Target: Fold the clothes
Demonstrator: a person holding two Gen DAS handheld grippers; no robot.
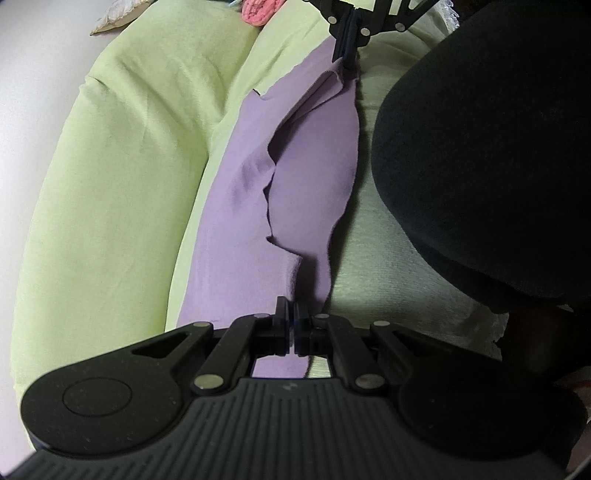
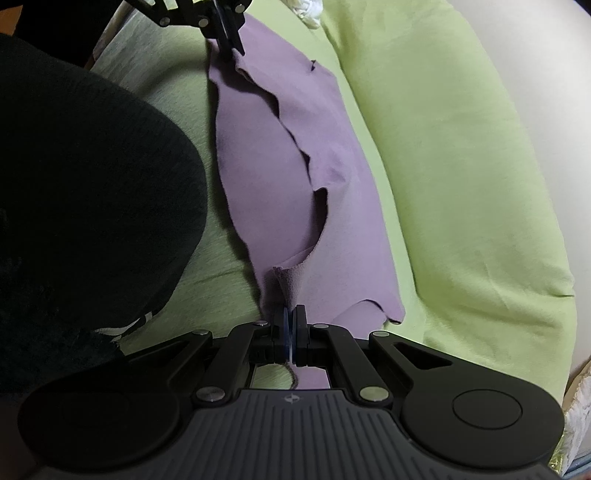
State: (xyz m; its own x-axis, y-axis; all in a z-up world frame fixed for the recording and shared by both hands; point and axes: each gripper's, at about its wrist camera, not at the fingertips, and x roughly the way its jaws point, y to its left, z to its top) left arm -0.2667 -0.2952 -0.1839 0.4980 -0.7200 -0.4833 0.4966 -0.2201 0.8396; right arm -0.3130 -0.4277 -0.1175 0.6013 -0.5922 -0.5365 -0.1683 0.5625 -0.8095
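Note:
A lilac cloth (image 1: pixel 310 173) hangs stretched between my two grippers over a light green sofa. My left gripper (image 1: pixel 294 310) is shut on one corner of it. My right gripper (image 2: pixel 290 314) is shut on the opposite corner of the lilac cloth (image 2: pixel 266 177). Each gripper shows at the top of the other's view: the right gripper (image 1: pixel 349 55) in the left wrist view, the left gripper (image 2: pixel 231 46) in the right wrist view. The cloth's lower part lies on the seat and its upper layer sags in folds.
The green sofa's padded backrest (image 1: pixel 122 166) runs along the far side, also in the right wrist view (image 2: pixel 461 158). A large black-clothed shape (image 1: pixel 491 155), the person's body or knee, sits close beside the cloth. A pink item (image 1: pixel 256 9) lies at the sofa's end.

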